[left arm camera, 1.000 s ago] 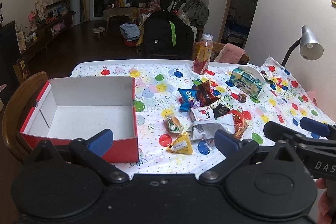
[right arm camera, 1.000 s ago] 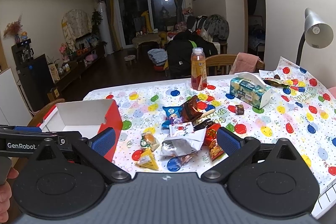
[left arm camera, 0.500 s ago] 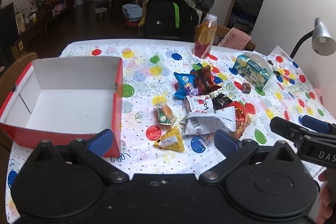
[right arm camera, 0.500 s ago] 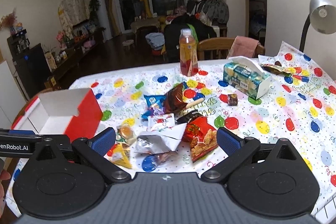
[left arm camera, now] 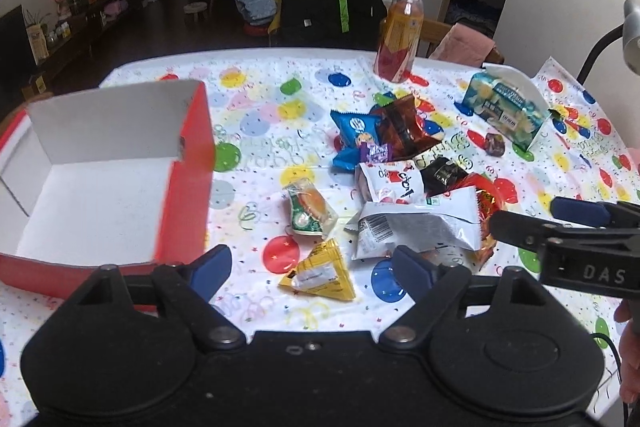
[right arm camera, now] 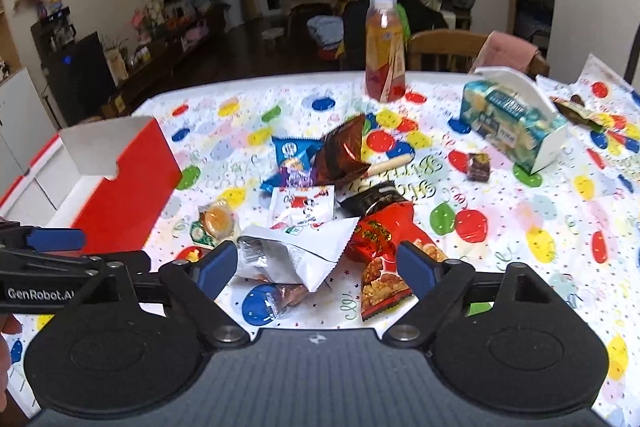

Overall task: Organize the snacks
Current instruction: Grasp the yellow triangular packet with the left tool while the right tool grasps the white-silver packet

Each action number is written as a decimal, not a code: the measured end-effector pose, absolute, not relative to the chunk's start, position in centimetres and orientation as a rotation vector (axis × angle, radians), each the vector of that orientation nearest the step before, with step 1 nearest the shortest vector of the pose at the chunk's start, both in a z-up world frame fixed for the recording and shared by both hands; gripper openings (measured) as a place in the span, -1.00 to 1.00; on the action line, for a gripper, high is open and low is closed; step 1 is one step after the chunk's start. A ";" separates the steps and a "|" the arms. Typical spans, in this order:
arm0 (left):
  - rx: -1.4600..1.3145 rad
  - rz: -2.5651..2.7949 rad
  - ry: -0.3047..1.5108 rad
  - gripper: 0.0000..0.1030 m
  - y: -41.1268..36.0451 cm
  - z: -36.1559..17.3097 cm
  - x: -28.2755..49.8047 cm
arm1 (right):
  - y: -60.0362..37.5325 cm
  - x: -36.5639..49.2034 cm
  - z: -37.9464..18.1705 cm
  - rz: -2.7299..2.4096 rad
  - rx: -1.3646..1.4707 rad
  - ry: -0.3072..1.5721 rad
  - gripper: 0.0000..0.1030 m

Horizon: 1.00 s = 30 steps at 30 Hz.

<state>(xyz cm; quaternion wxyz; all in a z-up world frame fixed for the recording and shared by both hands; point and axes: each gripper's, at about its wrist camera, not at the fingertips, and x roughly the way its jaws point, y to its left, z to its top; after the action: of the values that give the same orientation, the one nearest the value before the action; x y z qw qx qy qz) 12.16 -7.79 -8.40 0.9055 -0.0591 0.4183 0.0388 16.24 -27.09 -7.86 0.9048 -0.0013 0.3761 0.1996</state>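
closer now, the white snack bag (right arm camera: 296,251) lies between the open right hand-held gripper (right arm camera: 316,267) fingers.

Open strip of tablecloth (left arm camera: 256,187) between red box (left arm camera: 188,195) at 9 o'clock and snack pile (left arm camera: 416,203) at 1 o'clock. Strip partly blocked by green wrapped cake (left arm camera: 310,209) and yellow triangular packet (left arm camera: 320,269) at 12. Bare cloth at 3 o'clock in right wrist view (right arm camera: 540,227). Juice bottle (right arm camera: 385,49) upright at 12, tissue box (right arm camera: 512,123) at 2, beyond pile.
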 end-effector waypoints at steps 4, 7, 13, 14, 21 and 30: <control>-0.105 0.078 0.883 0.54 -8.5 -10.0 13.7 | -26.6 18.4 -9.7 0.426 -0.001 0.851 0.40; -0.095 0.074 0.911 0.48 -8.7 -11.4 14.7 | -26.3 19.6 -10.9 0.436 0.011 0.896 0.28; -0.127 0.078 0.974 0.33 -8.5 -14.0 16.5 | -25.8 21.1 -12.2 0.463 0.051 0.953 0.16; -0.131 0.080 0.982 0.30 -8.4 -14.3 16.8 | -25.7 21.2 -12.3 0.465 0.052 0.960 0.13; -0.181 0.085 1.028 0.00 -7.7 -15.7 17.6 | -25.7 22.1 -12.7 0.463 0.086 0.992 -0.18; -0.235 0.080 1.036 -0.18 -7.3 -15.8 17.9 | -25.5 22.1 -12.8 0.481 0.083 0.992 -0.29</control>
<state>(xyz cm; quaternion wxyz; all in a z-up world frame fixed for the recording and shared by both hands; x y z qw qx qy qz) 17.88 -7.35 -15.82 0.8614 -0.1118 0.4939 0.0383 22.08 -25.53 -12.77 0.8510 0.0394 0.4711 0.2286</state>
